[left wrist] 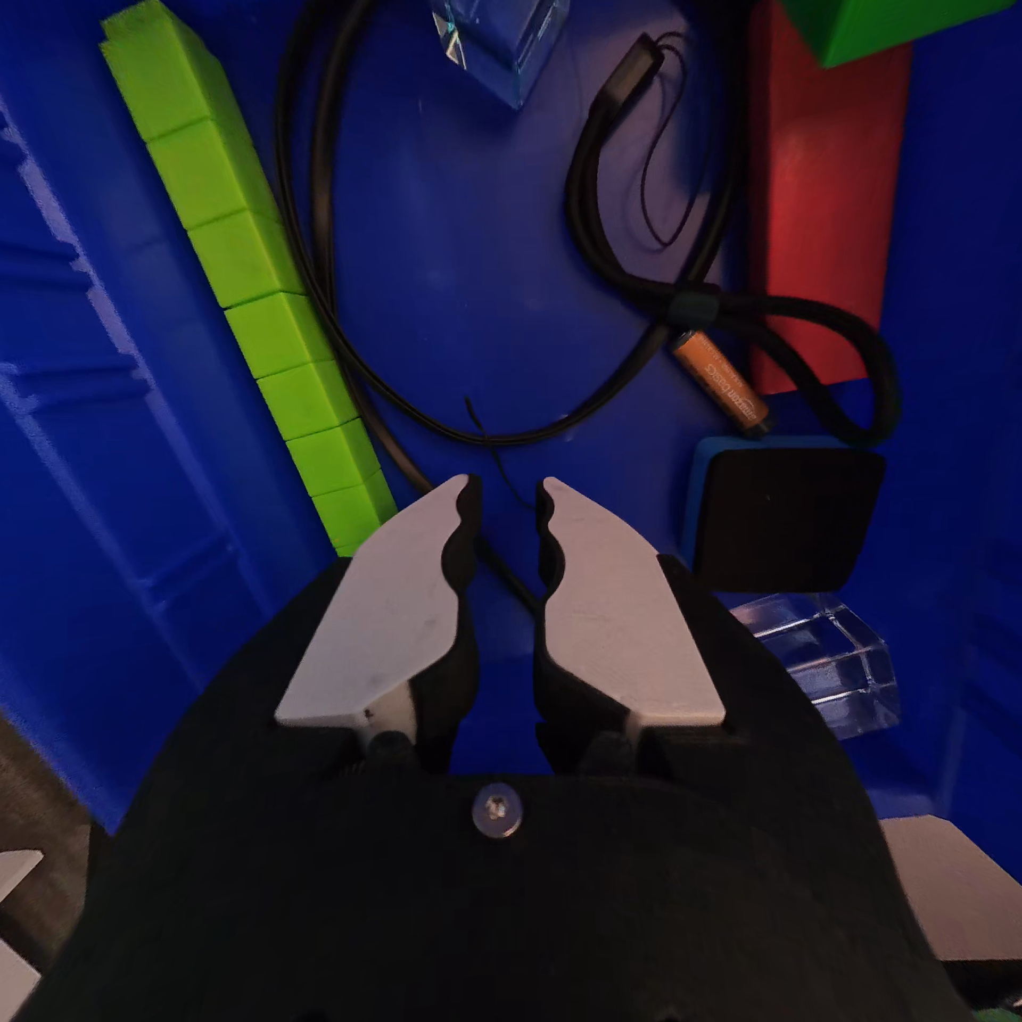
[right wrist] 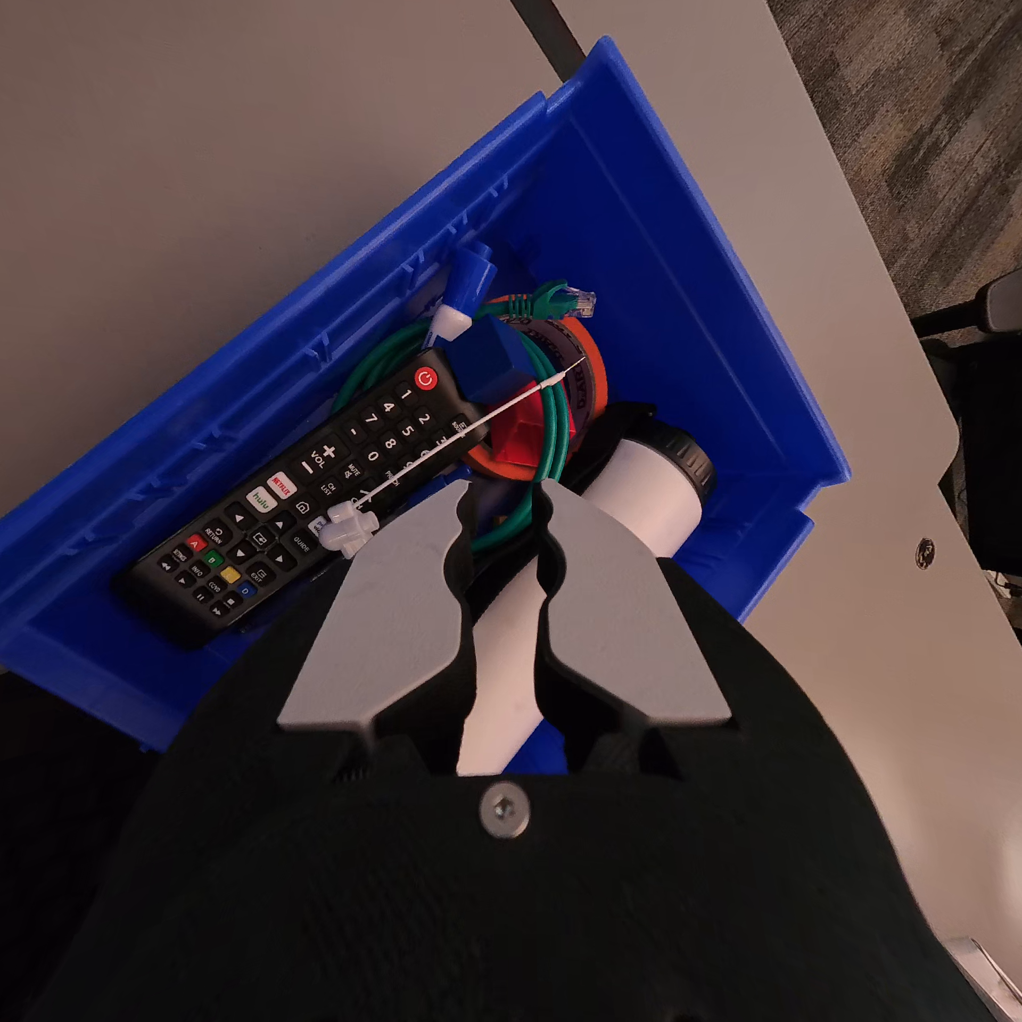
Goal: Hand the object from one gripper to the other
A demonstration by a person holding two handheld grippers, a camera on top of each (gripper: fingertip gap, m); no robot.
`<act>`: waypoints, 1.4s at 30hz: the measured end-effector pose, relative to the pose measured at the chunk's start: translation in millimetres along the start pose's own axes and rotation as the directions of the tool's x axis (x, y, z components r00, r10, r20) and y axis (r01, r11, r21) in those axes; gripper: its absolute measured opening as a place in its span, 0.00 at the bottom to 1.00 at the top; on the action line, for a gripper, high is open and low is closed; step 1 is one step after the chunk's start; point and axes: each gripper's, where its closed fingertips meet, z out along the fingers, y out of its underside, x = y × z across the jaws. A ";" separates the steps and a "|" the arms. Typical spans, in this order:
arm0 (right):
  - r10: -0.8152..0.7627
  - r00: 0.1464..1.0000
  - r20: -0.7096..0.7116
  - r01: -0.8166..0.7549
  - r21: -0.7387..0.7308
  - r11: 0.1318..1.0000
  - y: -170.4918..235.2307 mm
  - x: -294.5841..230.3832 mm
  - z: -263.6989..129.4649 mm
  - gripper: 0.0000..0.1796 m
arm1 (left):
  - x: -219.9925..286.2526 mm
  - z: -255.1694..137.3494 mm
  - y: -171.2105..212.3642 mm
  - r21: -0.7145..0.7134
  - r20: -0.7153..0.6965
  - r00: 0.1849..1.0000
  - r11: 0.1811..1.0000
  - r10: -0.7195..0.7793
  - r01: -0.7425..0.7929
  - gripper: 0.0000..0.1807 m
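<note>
Fingers of the left gripper point(left wrist: 507, 492) stand narrowly parted and empty, the black cable point(left wrist: 354, 354) loop lying just ahead.

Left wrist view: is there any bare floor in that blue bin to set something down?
Yes: inside the black cable loop, and between the green block row and the bin's ribbed wall. It is crowded on the right, around the battery, black pad and red block.
</note>
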 end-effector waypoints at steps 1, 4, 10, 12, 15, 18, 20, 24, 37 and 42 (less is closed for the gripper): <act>0.001 1.000 0.000 -0.001 -0.001 1.000 0.2 0.1 0.1 0.11 | 0.0 1.6 0.4 -0.005 -0.003 1.000 1.000 -0.002 0.002 0.10; -0.001 1.000 0.002 0.001 -0.006 1.000 1.2 -0.3 0.8 0.11 | -0.8 5.6 2.0 -0.021 -0.007 1.000 1.000 -0.005 0.005 0.09; -0.012 1.000 0.008 0.012 -0.014 1.000 2.1 -1.9 1.7 0.11 | 0.4 12.7 -0.2 -0.019 -0.036 0.999 1.000 0.005 -0.006 0.02; -0.011 1.000 0.007 0.011 -0.015 1.000 2.5 -1.6 1.3 0.11 | 3.1 12.4 0.8 -0.024 -0.067 0.998 1.000 0.014 -0.015 0.01; -0.010 1.000 0.004 0.010 -0.010 1.000 1.5 -1.4 0.2 0.11 | 7.8 4.1 5.4 -0.039 -0.127 0.992 0.999 0.025 -0.030 0.01; -0.021 1.000 -0.007 0.021 -0.006 1.000 -0.9 -1.2 -1.6 0.10 | 11.8 -27.5 -13.0 0.122 -0.160 0.986 0.992 0.041 -0.022 0.01; -0.032 0.999 -0.023 0.032 0.004 0.999 -5.4 -1.1 -4.2 0.10 | 25.6 -63.6 -34.1 0.310 -0.221 0.971 0.951 0.087 -0.015 0.01; -0.100 0.989 -0.112 0.111 0.090 0.990 -32.0 -0.5 -17.2 0.10 | 85.6 -171.4 -67.4 0.709 -0.432 0.844 0.698 0.319 0.098 0.00; -0.233 0.485 -0.843 0.870 0.437 0.230 -208.7 -177.3 -172.7 0.17 | 232.6 -287.4 -34.9 0.595 -0.777 0.089 0.682 0.623 0.426 0.00; -0.212 0.406 -0.889 0.913 0.390 0.115 -216.3 -225.6 -183.3 0.17 | 275.0 -286.0 -18.3 0.560 -0.798 -0.014 0.749 0.603 0.353 0.00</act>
